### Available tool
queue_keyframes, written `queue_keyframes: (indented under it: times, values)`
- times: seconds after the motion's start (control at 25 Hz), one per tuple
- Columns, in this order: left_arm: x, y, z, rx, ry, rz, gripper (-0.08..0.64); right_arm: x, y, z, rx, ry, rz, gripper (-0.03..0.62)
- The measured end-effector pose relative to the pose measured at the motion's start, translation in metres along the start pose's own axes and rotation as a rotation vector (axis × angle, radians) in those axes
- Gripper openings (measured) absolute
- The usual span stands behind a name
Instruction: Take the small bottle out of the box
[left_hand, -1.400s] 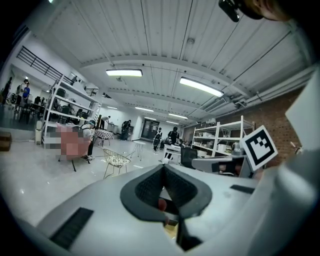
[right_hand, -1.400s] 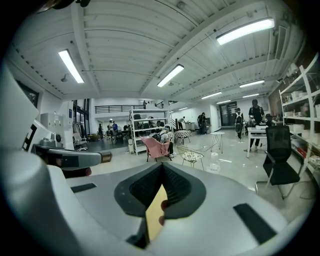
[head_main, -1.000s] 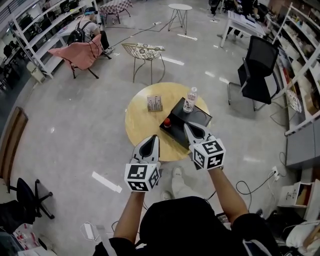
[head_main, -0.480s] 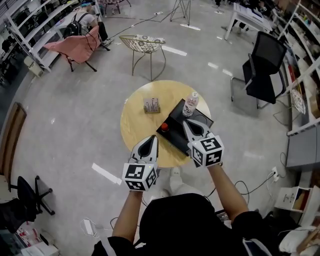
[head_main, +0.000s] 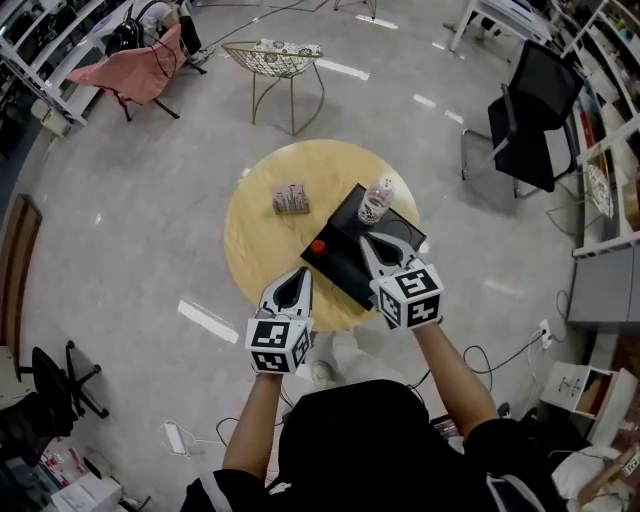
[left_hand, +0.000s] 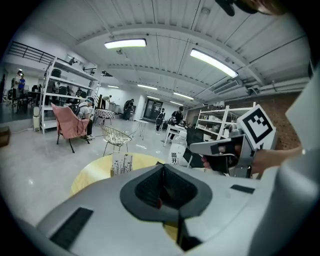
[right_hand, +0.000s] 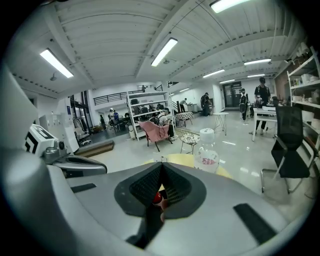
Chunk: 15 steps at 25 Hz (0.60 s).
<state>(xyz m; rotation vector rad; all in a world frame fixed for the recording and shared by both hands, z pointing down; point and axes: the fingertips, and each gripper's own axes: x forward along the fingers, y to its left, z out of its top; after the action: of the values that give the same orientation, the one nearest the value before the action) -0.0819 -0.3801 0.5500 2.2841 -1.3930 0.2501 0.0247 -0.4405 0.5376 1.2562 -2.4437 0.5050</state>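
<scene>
Round wooden table (head_main: 255, 235) on a grey workshop floor, black box (head_main: 345, 265) on its right half.
Small bottle (head_main: 317, 246) sat at the box's left corner, mostly just its red cap visible; the right gripper view also caught that cap low behind the jaws. Bigger clear water bottle (head_main: 377, 201) stood upright at the box's far end. Right gripper (head_main: 367, 241) hovered over the box's near end, jaws together, nothing gripped. Left gripper (head_main: 302, 273) hung over the table's near edge, beside the box, jaws closed and empty. Small printed pack (head_main: 290, 199) stood left of the box, apart from it. Wire chair (head_main: 272, 58) and black office chair (head_main: 530, 110) were beyond the table.
</scene>
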Motion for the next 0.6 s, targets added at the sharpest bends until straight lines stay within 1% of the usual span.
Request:
queue_keyframes:
  times: [0.16, 0.32, 0.48, 0.6]
  values:
    - [0.019, 0.008, -0.009, -0.038, 0.026, -0.01, 0.009, 0.015, -0.009, -0.008, 0.004, 0.035, 0.015, 0.002]
    - [0.04, 0.019, -0.022, -0.049, 0.059, 0.002, 0.014, 0.032, -0.019, -0.017, 0.01, 0.066, 0.028, 0.002]
    - [0.062, 0.027, -0.037, -0.049, 0.109, -0.014, 0.057, 0.045, -0.027, -0.024, 0.021, 0.091, 0.036, 0.002]
    - [0.079, 0.035, -0.054, -0.033, 0.167, -0.018, 0.094, 0.054, -0.034, -0.033, 0.035, 0.114, 0.037, 0.002]
